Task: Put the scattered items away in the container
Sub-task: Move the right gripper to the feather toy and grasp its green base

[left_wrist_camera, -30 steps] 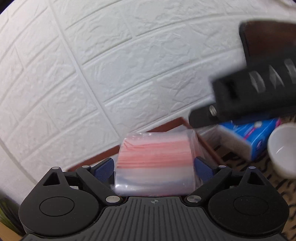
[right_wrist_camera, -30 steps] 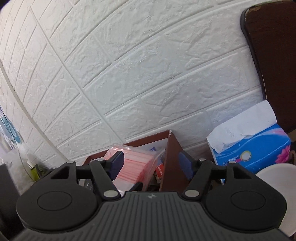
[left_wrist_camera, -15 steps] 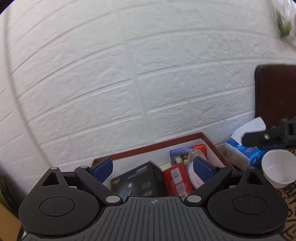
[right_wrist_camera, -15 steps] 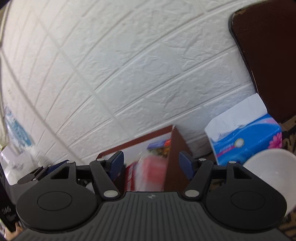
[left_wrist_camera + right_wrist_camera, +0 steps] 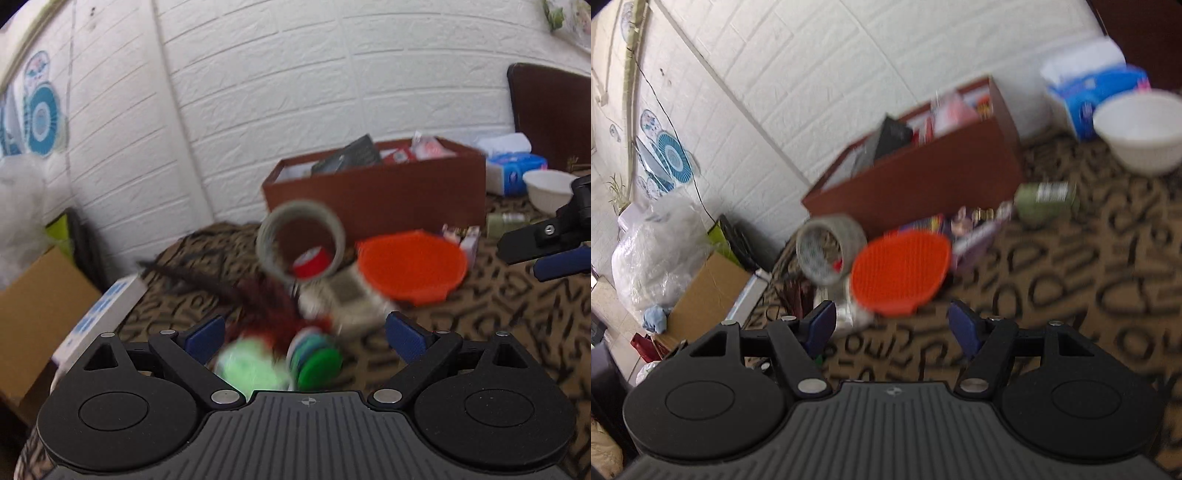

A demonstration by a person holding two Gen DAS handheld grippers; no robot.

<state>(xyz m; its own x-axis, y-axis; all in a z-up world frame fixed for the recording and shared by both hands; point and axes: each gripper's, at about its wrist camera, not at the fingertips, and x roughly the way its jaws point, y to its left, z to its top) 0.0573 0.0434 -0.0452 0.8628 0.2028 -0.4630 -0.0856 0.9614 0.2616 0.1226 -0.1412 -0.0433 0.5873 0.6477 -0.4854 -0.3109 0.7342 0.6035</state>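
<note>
The brown box stands against the white wall and holds several packs; it also shows in the right wrist view. Scattered in front of it lie a grey tape roll, an orange round lid, a green disc, a pale green fuzzy thing and dark red feathers. My left gripper is open and empty, just above the green items. My right gripper is open and empty, close in front of the orange lid and tape roll.
A green bottle and flat colourful packs lie right of the lid. A white bowl and blue tissue box stand at the right. A cardboard box and plastic bag are at the left, off the patterned cloth.
My left gripper let go of the clear bag of red-and-white items into the box. Both grippers drew back from the box and tilted down toward the scattered items.
</note>
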